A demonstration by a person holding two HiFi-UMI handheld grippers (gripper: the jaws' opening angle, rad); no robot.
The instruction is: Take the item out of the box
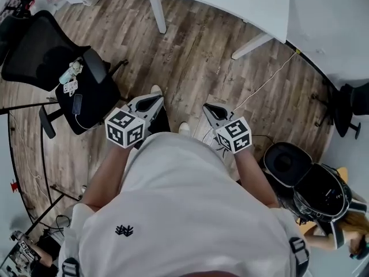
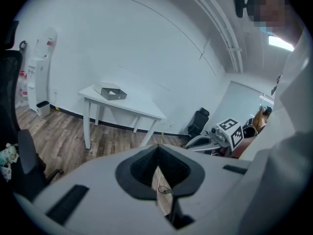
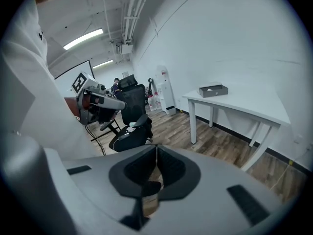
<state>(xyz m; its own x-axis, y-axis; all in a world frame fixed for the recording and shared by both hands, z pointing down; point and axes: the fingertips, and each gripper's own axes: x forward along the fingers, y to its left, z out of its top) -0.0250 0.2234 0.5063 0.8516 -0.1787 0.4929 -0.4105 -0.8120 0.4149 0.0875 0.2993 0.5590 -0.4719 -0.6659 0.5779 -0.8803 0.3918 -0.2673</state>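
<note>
A shallow grey box [image 2: 113, 93] lies on a white table [image 2: 137, 109] across the room; the right gripper view shows the box [image 3: 213, 90] on that table too. What it holds is too far off to make out. Both grippers are held close to the person's body, over the wooden floor and well away from the table. My left gripper [image 1: 151, 103] has its jaws together with nothing between them, as the left gripper view [image 2: 157, 151] shows. My right gripper [image 1: 211, 110] is also shut and empty [image 3: 156, 148].
A black office chair [image 1: 52, 56] with small items on its seat stands to the left. The white table [image 1: 242, 4] spans the far side, with a cable [image 1: 271, 77] on the floor in front of it. A black open case [image 1: 311, 189] and another person [image 1: 346, 235] are at the right.
</note>
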